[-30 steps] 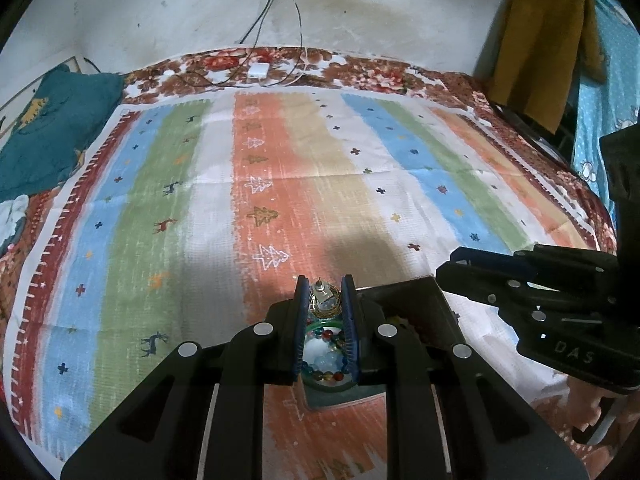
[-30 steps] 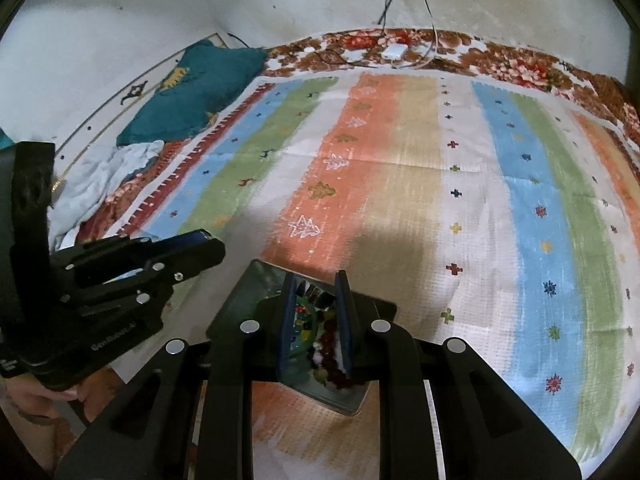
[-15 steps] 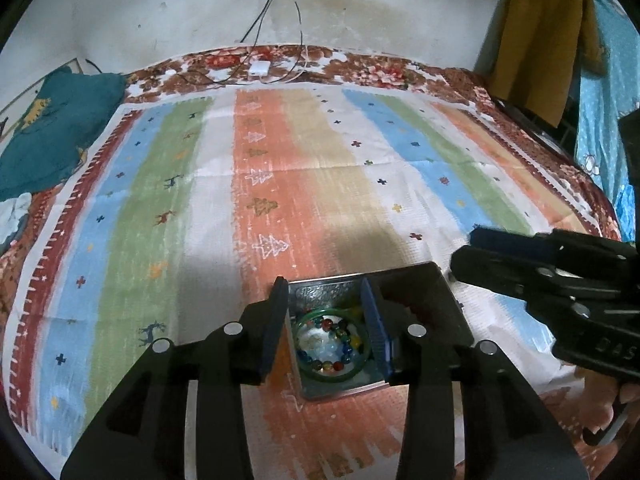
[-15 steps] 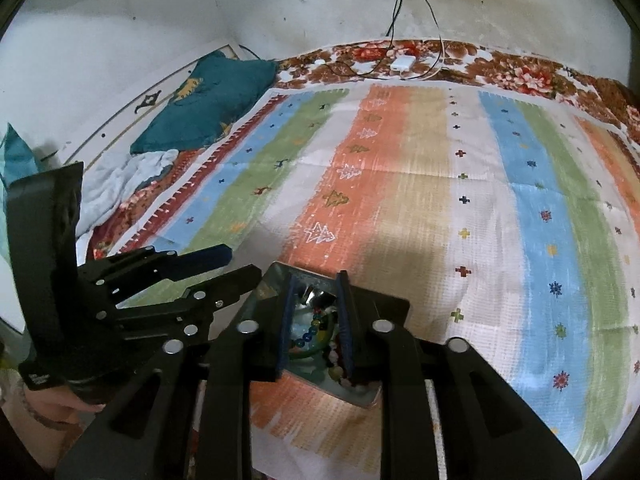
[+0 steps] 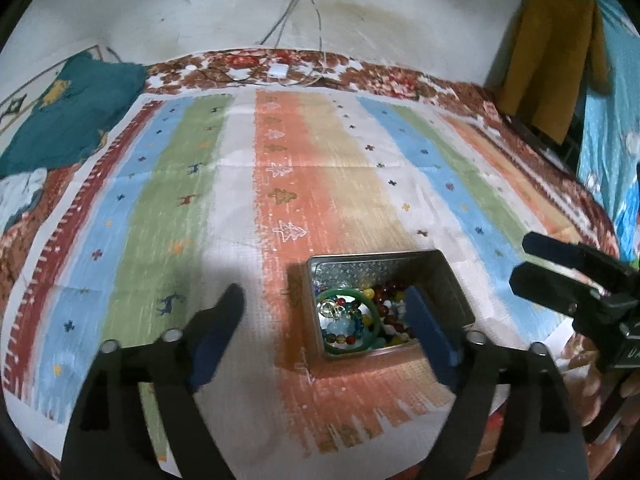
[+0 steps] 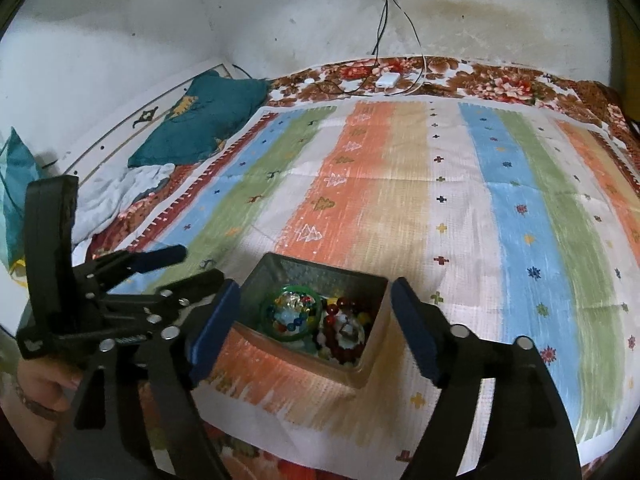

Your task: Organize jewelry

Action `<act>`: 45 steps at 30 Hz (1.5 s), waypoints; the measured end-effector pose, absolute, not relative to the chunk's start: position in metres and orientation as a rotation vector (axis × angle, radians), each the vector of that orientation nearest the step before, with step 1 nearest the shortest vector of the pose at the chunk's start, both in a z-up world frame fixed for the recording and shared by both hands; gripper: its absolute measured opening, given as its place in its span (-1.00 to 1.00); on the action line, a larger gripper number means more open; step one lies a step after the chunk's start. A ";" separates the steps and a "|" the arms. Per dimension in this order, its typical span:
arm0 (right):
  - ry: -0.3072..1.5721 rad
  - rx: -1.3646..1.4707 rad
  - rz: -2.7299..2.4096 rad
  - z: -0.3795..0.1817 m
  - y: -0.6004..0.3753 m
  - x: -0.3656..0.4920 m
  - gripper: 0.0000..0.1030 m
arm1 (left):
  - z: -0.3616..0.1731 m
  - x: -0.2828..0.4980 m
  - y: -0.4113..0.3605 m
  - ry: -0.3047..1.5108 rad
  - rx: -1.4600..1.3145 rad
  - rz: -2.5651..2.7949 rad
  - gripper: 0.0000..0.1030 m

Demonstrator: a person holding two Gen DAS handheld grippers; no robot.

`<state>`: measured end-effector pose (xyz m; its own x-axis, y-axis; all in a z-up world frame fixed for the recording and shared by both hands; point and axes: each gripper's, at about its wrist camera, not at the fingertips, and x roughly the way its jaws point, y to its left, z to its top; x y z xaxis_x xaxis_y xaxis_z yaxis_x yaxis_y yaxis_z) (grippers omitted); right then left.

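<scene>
- The metal box [image 5: 384, 304] sat on the striped cloth [image 5: 280, 184], open at the top, with jewelry inside
- In the left wrist view, the left gripper [image 5: 324, 312] had its jaws spread wide and held nothing; the box lay at 5 o'clock from frame centre, between the two fingers and nearer the right one
- The right finger of that gripper overlapped the box's right half in the picture; contact could not be determined
- A green bangle [image 5: 348, 320] lay in the left part of the box, with coloured beads [image 5: 340, 330] inside its ring; dark red beads [image 5: 390, 292] lay toward 2 o'clock of the bangle
- In the right wrist view, the right gripper [image 6: 316, 308] was also wide open and empty, its fingers flanking the box [image 6: 316, 276] on both sides without visibly touching it
- There the box lay at 6 o'clock from frame centre; the green bangle [image 6: 268, 312] lay at 9 o'clock within it and a dark red bead bracelet [image 6: 340, 340] at 4 o'clock
- The left gripper [image 6: 192, 266] appeared at 9 o'clock of the box in that view, jaws parted, near its left wall
- A teal pillow [image 6: 200, 120] lay at 10 o'clock, well apart from the box
</scene>
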<state>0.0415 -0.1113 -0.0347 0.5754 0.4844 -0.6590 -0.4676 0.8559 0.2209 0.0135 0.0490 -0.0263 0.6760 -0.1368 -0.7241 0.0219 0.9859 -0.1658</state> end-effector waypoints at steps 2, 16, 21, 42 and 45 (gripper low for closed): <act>0.770 0.024 0.557 -0.034 -0.112 0.040 0.79 | -0.027 0.009 0.053 0.824 -0.158 -0.086 0.80; 0.704 -0.035 0.540 -0.034 -0.120 0.012 0.91 | -0.022 -0.012 0.030 0.754 -0.045 -0.100 0.89; 0.686 -0.020 0.537 -0.033 -0.125 0.005 0.91 | -0.022 -0.017 0.025 0.743 -0.050 -0.097 0.89; 0.692 -0.018 0.547 -0.037 -0.125 0.001 0.91 | -0.023 -0.019 0.017 0.731 -0.032 -0.117 0.89; 0.691 -0.019 0.548 -0.037 -0.125 0.000 0.91 | -0.022 -0.020 0.017 0.726 -0.037 -0.127 0.89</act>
<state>0.0004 -0.1255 -0.0370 0.6356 0.4732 -0.6100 -0.4856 0.8593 0.1606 -0.0205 0.0166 -0.0222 0.7407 -0.1286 -0.6594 0.1026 0.9917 -0.0781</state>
